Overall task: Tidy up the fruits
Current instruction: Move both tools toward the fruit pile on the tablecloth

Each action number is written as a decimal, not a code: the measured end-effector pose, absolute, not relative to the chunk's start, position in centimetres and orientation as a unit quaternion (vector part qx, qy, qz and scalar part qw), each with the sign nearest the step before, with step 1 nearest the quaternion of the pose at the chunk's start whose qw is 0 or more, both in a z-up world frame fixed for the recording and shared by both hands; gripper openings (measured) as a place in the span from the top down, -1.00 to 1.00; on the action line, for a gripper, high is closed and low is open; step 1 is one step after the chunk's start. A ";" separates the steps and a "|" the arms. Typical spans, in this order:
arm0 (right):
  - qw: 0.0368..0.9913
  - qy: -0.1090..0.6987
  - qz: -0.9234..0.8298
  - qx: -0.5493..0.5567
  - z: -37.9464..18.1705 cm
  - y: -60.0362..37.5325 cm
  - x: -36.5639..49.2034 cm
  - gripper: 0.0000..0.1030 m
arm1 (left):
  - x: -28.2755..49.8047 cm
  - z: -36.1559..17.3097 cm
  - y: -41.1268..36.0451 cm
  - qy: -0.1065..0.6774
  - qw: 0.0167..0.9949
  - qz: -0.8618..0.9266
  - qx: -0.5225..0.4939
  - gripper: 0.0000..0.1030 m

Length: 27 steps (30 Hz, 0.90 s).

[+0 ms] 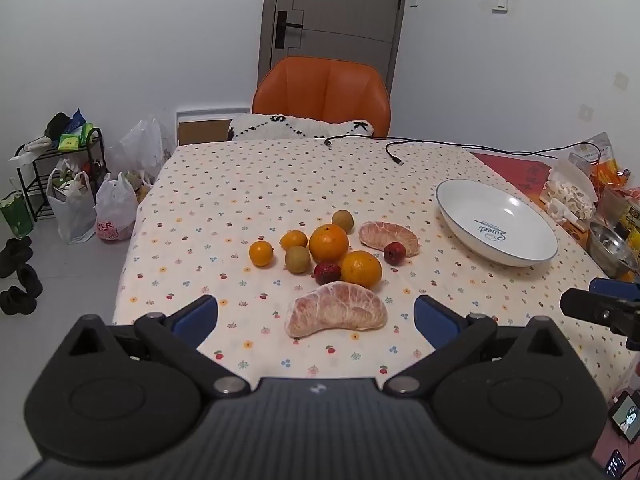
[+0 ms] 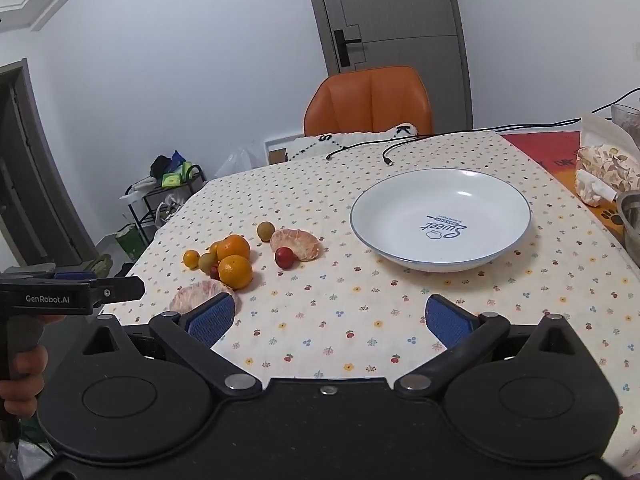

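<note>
The left tongs (image 1: 316, 316) hang wide open above the near edge of the counter (image 1: 224, 200), gripping nothing, with the nearer peeled pomelo segment (image 1: 335, 311) lying between and just beyond their blue pads. The right tongs (image 2: 330, 318) are spread just as wide and also empty, over bare cloth in front of the white bowl (image 2: 440, 216).

By the look of it, the job has not started. The bowl holds nothing, and every fruit sits loose on the cloth: two large oranges (image 1: 329, 242), two small ones (image 1: 261, 253), two brownish round fruits (image 1: 297, 259), two small red ones (image 1: 327, 273) and a second pomelo segment (image 1: 389, 237), clustered together and well apart from the bowl. All of it remains to be moved.

The counter wears a pale cloth dotted with small flowers and cherries. A black cable (image 1: 394, 150) trails across its far side, where an orange chair (image 1: 322, 92) stands before a grey door (image 1: 338, 8). Snack packets crowd the right edge; bags and a small rack (image 1: 60, 160) sit on the floor to the left.
</note>
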State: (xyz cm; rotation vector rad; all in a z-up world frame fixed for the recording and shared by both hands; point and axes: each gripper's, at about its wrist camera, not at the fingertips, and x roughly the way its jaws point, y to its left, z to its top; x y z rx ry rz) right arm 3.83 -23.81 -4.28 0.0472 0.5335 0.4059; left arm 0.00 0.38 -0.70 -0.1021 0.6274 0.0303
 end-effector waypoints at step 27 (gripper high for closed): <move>0.945 0.261 0.196 0.020 -4.2 -23.9 3.9 -1.00 | -0.1 -0.8 0.6 0.310 0.949 0.015 -0.051 -1.00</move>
